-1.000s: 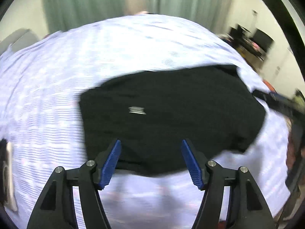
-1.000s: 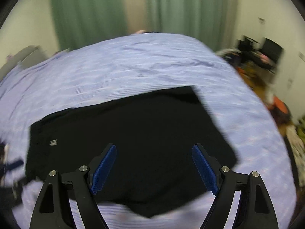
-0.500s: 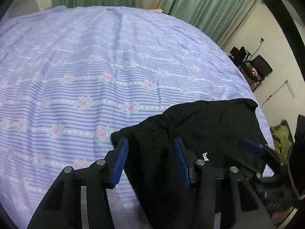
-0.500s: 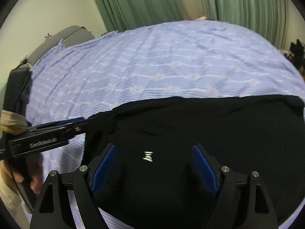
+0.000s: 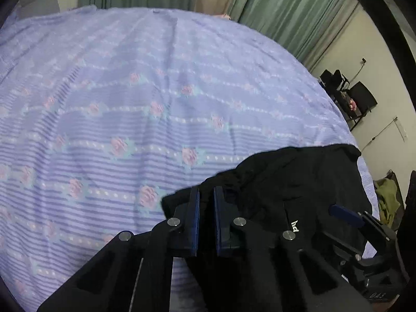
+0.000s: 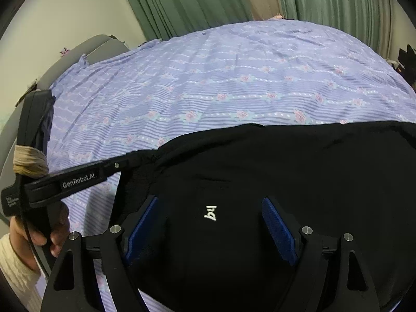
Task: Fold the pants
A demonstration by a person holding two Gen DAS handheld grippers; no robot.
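Black pants (image 6: 273, 171) with a small white logo (image 6: 210, 212) lie folded on the purple floral bedsheet (image 5: 130, 104). In the left wrist view my left gripper (image 5: 206, 200) is shut on the pants' near left corner (image 5: 273, 182), the fabric pinched between its blue pads. It also shows in the right wrist view (image 6: 145, 160), reaching in from the left to that corner. My right gripper (image 6: 209, 221) is open, its blue pads either side of the logo, just above the pants. It shows at the lower right of the left wrist view (image 5: 345, 214).
Green curtains (image 6: 208, 0) hang behind the bed. A grey headboard (image 6: 85, 49) stands at the left. Black chairs (image 5: 348, 96) and clutter sit past the bed's right edge. The hand (image 6: 39, 231) that holds the left gripper is at the lower left.
Both grippers swung down to the pants' left end. My left gripper went from open to shut on the corner. My right gripper stayed open and settled over the logo.
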